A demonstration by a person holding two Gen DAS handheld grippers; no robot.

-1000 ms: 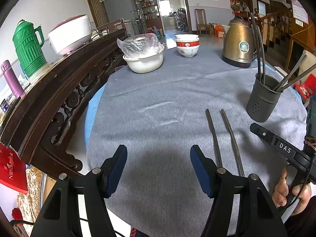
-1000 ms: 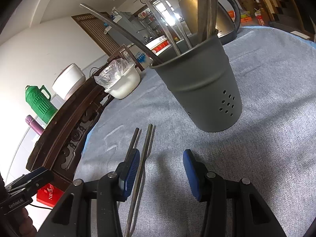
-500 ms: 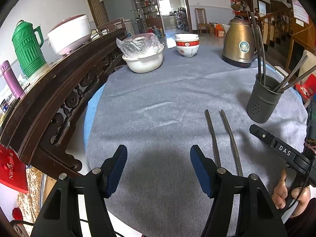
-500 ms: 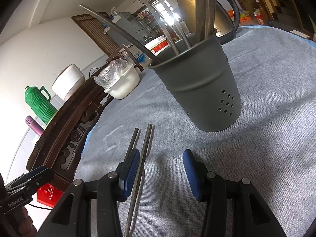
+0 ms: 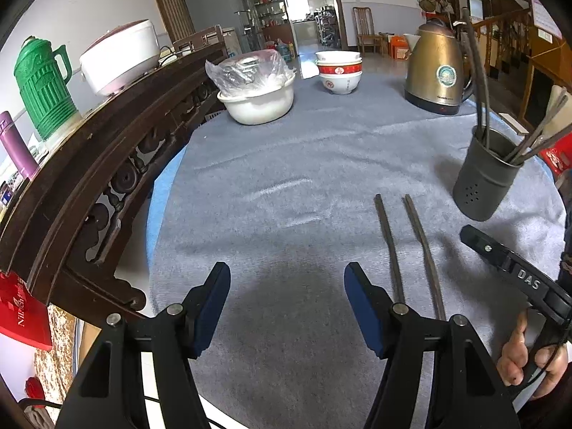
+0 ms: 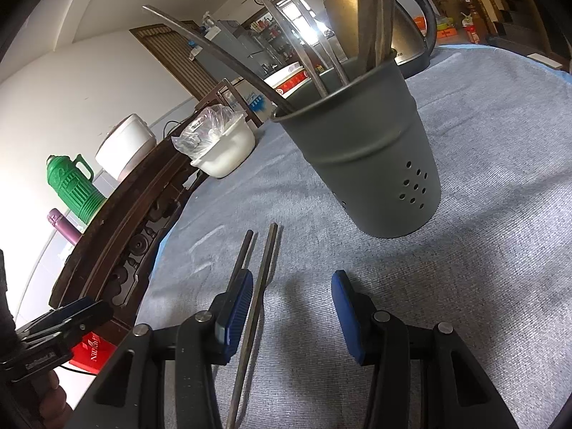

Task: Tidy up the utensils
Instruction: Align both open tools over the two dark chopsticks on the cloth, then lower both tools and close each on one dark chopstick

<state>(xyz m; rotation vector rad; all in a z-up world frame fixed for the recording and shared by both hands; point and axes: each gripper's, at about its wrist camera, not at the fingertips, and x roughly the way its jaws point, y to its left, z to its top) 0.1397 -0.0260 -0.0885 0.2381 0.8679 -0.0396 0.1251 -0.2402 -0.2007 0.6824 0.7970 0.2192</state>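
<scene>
- The left gripper [image 5: 286,307] hangs over the grey cloth-covered counter [image 5: 286,164], its blue-padded jaws parted wide with only bare fabric between them; its lower frame is cut off by the picture's edge.
- The right gripper [image 6: 291,307] is likewise apart and grasps nothing: one of the two chopsticks [image 6: 259,286] on the cloth runs between its pads, close by the left pad, while the other passes behind that pad, and whether either touches it cannot be told.
- From the left wrist, the two chopsticks [image 5: 407,246] are thin, dark, square-ended sticks lying side by side at 2 o'clock of the left gripper, their near ends hidden behind its right finger.
- A dark grey holder [image 6: 361,164], a tapered metal cup with small round holes near its base, stands upright at 1 o'clock of the right gripper, well filled with long utensils whose tops are cropped.
- At the left view's 4 o'clock edge a hand [image 5: 532,361] grips the black handle of the other tool, only partly seen.
- Farther out: a white basin [image 5: 255,102] under crinkled clear plastic, its contents unclear, stacked red-and-white bowls [image 5: 339,71] and a brass-coloured kettle [image 5: 438,71].
- A carved dark wooden rail [image 5: 89,164] curves along 9 o'clock, bearing a ribbed green jug [image 5: 43,85].
</scene>
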